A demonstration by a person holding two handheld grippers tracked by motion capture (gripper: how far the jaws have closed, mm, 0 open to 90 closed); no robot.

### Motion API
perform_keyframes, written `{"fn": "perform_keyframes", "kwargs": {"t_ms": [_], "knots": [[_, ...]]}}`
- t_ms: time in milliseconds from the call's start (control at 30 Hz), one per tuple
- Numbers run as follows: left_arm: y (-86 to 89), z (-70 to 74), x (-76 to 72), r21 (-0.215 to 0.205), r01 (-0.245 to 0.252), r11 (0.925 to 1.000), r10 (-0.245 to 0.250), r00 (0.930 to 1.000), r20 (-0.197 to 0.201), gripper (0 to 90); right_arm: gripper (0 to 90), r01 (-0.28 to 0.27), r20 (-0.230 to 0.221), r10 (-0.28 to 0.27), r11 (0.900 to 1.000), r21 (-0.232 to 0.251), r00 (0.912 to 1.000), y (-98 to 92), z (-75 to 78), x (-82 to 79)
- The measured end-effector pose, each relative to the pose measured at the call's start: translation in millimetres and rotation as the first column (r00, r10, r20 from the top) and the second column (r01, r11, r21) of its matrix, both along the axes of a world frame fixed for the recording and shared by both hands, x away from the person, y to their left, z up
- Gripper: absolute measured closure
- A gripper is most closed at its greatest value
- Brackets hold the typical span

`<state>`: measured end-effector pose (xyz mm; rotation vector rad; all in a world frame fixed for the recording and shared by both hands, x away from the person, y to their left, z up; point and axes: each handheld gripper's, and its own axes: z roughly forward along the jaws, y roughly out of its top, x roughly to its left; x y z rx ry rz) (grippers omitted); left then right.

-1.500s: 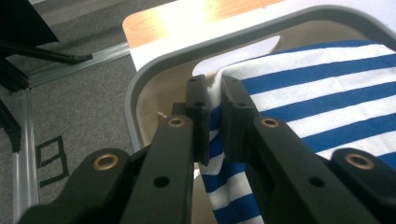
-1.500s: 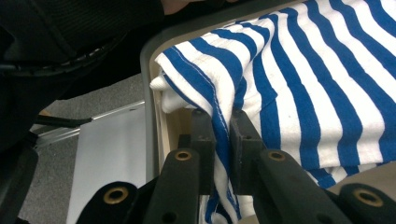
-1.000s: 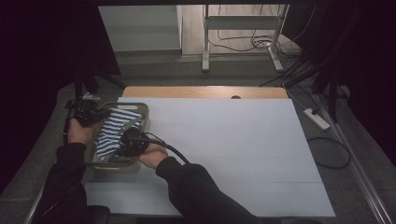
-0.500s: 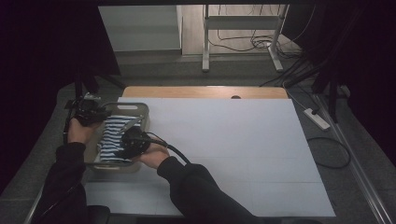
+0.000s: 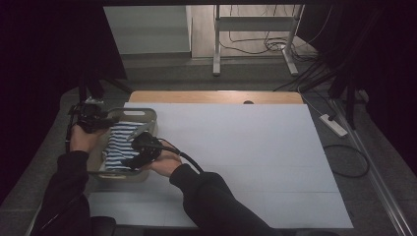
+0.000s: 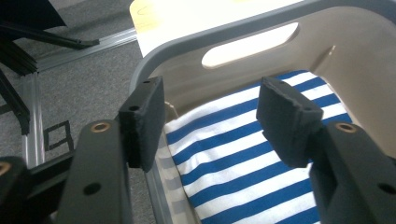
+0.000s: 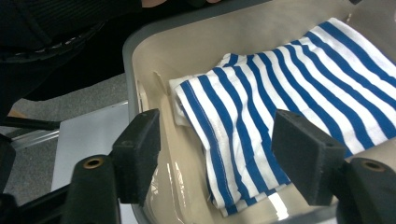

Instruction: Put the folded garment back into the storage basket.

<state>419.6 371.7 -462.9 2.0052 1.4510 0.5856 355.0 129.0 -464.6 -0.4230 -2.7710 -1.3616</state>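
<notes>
Inside the basket (image 5: 146, 114), at the table's near-left corner, the striped cloth (image 5: 118, 145) lies folded flat on the floor, blue/white bands running across its width, long axis approx. along the basket's length from far wall to near wall. Left gripper (image 5: 93, 118) sits at the basket's far-left corner; in the left gripper view the cloth (image 6: 243, 158) lies below and just ahead of the pads, apart from them, with the slotted handle wall (image 6: 252, 44) beyond. Right gripper (image 5: 140, 152) hangs over the basket's near-right part; in the right gripper view the cloth's folded edge (image 7: 261, 135) lies between and under the pads, not pinched. Both grippers: jaws about half spread, nothing held; both have just been opening, no fabric caught between them. Right gripper is nearer the cloth's near end, left nearer the far end. Vs. the earlier frames: the cloth sat skewed and spread higher toward the basket's far-right rim; now it rests lower, squared within the walls. Hands show approx. the same positions at the basket.
</notes>
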Motion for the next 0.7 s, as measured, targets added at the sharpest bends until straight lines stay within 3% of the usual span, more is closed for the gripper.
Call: {"fn": "perform_keyframes", "kwargs": {"t_ms": [100, 433, 700], "knots": [[-0.9, 1.3, -1.0, -0.001, -0.016, 0.9999, 0.016, 0.9998, 0.007, 37.0, 29.8, -0.001, -0.003, 0.001, 1.000, -0.001, 1.0000, -2.5, 2.0, 0.4], [-2.2, 2.6, -4.3, -0.090, -0.033, 0.9953, 0.035, 0.9991, 0.023, 25.6, 20.1, 0.009, -0.023, -0.009, 1.000, 0.011, 0.9997, -10.9, 6.3, 3.1], [-8.8, 7.1, -10.2, -0.138, -0.026, 0.9901, 0.032, 0.9986, 0.042, 15.1, 10.3, 0.019, -0.048, -0.019, 1.000, 0.018, 0.9987, -17.2, 8.3, 6.2]]}}
